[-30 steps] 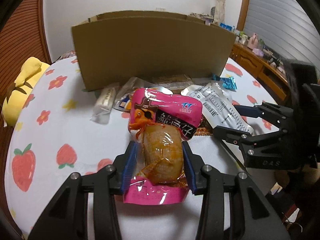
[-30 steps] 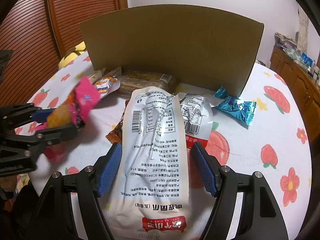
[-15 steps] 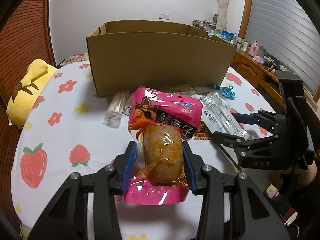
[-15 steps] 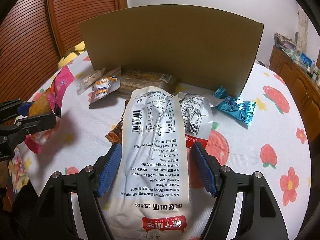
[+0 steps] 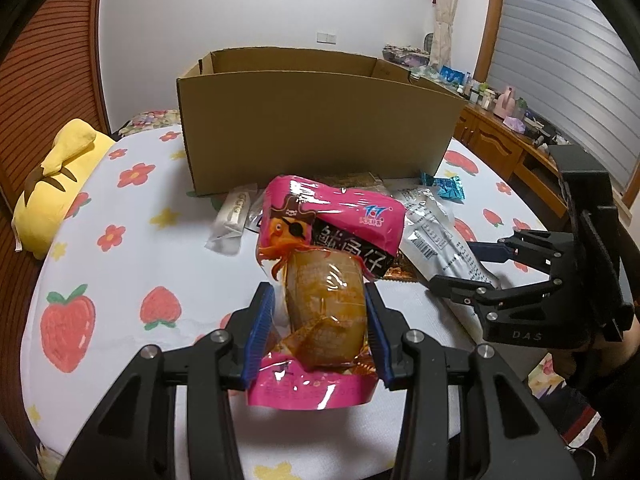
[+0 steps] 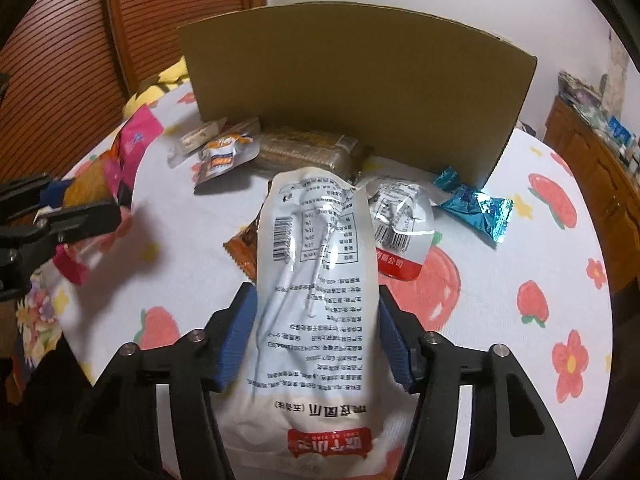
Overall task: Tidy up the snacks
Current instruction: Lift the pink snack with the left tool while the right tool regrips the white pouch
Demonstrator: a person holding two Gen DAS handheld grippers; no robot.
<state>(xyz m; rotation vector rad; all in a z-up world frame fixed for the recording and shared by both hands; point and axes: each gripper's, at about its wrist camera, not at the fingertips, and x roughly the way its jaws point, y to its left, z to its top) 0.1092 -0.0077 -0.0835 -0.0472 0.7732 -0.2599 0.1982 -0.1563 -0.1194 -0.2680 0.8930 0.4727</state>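
strawberry and flower print covers the round tabletop [image 5: 132,248], and an open cardboard box [image 5: 320,120] stands at its far side with nothing visible over its rim from here, so you look early in the job

most snacks are still loose in front of the box: a small white packet [image 6: 200,140], an orange-and-white sachet [image 6: 226,156], a clear pack of brown biscuits [image 6: 308,150], a blue foil packet [image 6: 476,210], a red-edged white pouch [image 6: 400,232] and a brown wrapper [image 6: 244,250] peeking out beneath the pile

your left gripper [image 5: 320,320] is pinching the pink squid snack bag [image 5: 324,280] across its clear window, both blue pads pressed into its sides, and the bag hangs lifted above the cloth, well short of the box

your right gripper [image 6: 316,332] is closing around the long white pouch [image 6: 316,280], which lies between the jaws on the tabletop; the blue pads sit right at its edges, seemingly just meeting them, and the pouch is not lifted yet

by my judgement both bags still have to go into the box, then the rest of the pile follows
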